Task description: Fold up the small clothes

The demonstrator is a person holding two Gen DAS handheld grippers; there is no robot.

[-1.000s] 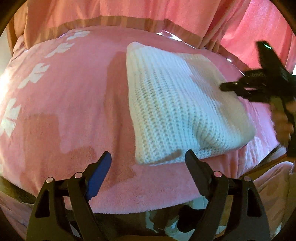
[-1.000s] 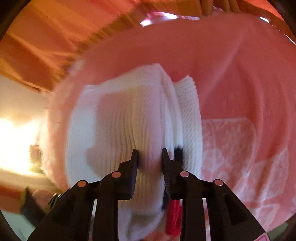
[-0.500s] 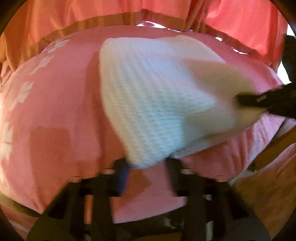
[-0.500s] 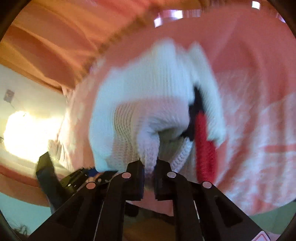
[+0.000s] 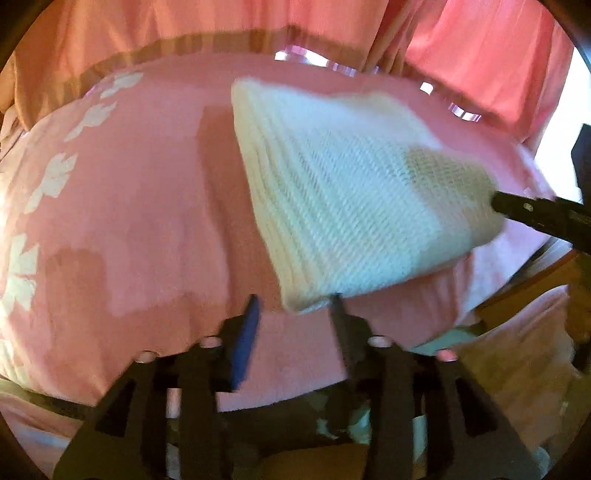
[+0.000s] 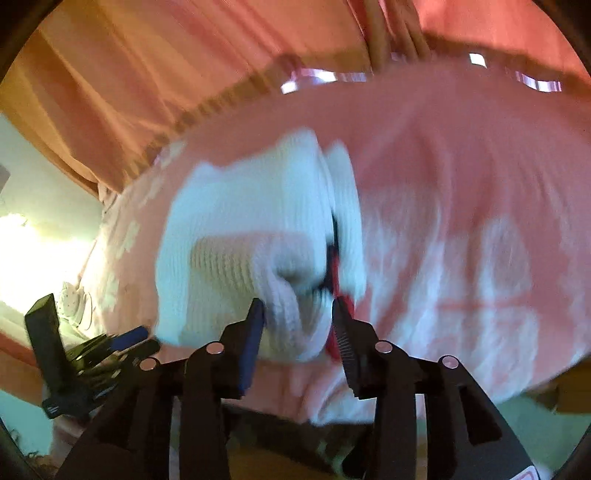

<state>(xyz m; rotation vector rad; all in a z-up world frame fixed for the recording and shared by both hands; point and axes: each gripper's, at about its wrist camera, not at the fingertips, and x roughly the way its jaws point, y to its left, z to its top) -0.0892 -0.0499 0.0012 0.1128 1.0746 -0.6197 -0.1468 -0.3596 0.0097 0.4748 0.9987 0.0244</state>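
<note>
A folded white knit garment [image 5: 343, 192] lies on the pink blanket [image 5: 140, 206]. My left gripper [image 5: 293, 312] is open, its jaws apart just at the garment's near corner. In the right wrist view the garment [image 6: 251, 251] shows a red and black part [image 6: 334, 266] in its fold. My right gripper [image 6: 297, 314] is open, jaws apart around the garment's near edge, not clamping it. The right gripper also shows in the left wrist view [image 5: 543, 216] at the garment's right end. The left gripper shows in the right wrist view [image 6: 110, 343] at lower left.
Pink curtains [image 5: 258, 22] hang behind the bed. The blanket has white flower prints [image 5: 55, 177] along its left side. The bed's near edge drops off just in front of both grippers.
Both grippers were shut on the garment half a second ago and have opened. The garment has dropped back onto the blanket. The scene is still blurred by motion.
</note>
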